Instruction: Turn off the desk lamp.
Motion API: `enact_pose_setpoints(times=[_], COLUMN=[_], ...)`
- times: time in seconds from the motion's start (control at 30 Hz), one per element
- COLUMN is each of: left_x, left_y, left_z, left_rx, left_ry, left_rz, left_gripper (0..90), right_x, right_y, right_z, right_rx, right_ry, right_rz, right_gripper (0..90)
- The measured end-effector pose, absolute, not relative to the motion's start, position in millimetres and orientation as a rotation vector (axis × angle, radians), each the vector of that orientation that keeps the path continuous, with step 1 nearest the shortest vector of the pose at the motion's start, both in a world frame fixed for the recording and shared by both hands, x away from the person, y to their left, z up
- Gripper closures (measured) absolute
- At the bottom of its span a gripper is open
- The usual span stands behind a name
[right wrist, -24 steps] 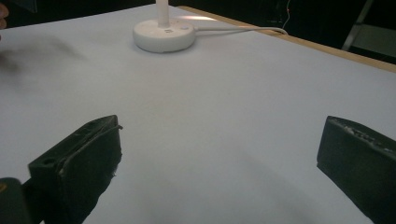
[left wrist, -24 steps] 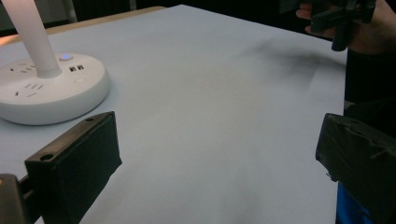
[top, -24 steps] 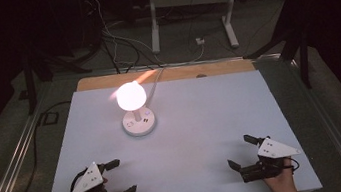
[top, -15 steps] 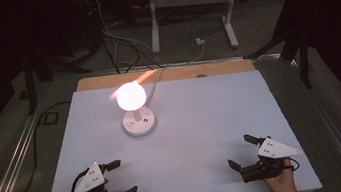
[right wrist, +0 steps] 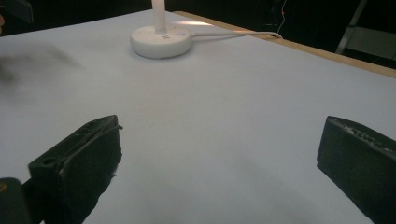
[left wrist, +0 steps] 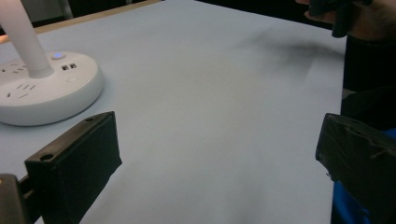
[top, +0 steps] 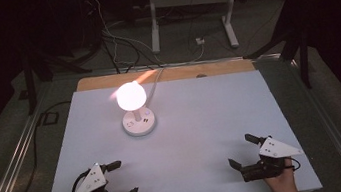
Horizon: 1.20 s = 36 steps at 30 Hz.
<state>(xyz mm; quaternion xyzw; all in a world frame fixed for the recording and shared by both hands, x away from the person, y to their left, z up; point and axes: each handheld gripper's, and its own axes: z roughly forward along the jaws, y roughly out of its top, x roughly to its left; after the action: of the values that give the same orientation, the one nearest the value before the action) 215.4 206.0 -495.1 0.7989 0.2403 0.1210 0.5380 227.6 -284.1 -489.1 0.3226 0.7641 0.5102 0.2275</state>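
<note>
Both my grippers rest spread at the near edge.
Left gripper [top: 121,179] near-left, right gripper [top: 243,152] near-right, each empty on the white table [top: 202,122]; the lit lamp [top: 136,112] stands far-left.

At lower left of the high view, the left gripper [top: 118,180] is black with a grey three-cornered top plate; at lower right, the right gripper [top: 245,152] looks alike, with blocky black fingers [right wrist: 77,161].

A glowing white globe desk lamp [top: 131,96] blows out to glare, lighting the pale blue table [top: 202,122]; surroundings dark, jaws nearest the lens blurred
</note>
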Motion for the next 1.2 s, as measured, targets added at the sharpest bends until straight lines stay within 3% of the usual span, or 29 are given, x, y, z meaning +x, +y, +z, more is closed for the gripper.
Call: enact_pose_setpoints(times=[1.2], left_x=[231.0], left_y=[177.0], left_z=[-464.1], left_rx=[1.875], left_ry=[0.572], left_rz=[0.318], left_gripper=[0.5], right_x=[226.1], right_y=[-279.4], right_z=[-487.5], right_rx=[0.87], right_ry=[2.105], right_rz=[1.444], right_gripper=[0.0])
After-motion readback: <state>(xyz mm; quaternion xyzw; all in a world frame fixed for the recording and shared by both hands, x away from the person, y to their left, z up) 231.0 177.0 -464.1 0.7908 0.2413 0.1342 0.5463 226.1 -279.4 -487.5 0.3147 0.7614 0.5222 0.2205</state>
